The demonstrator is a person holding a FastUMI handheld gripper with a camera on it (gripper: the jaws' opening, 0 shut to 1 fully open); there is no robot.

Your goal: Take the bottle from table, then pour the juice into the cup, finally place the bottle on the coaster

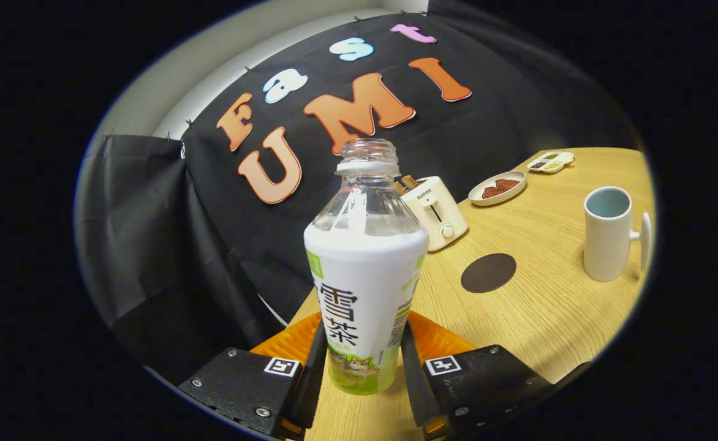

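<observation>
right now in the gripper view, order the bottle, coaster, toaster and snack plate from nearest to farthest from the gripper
1. Bottle: between the fingers of the gripper, which press its sides.
2. Coaster: on the table ahead, to the right of the bottle.
3. Toaster: beyond the coaster, near the cloth wall.
4. Snack plate: beyond the toaster, further right.

- We count one uncapped bottle point(365, 269) between the jaws.
- One white cup point(608, 234).
- One dark round coaster point(488, 272).
- One toaster point(437, 212).
- One plate point(497, 187).
- One small divided tray point(551, 162) on the bench point(555, 318).
</observation>
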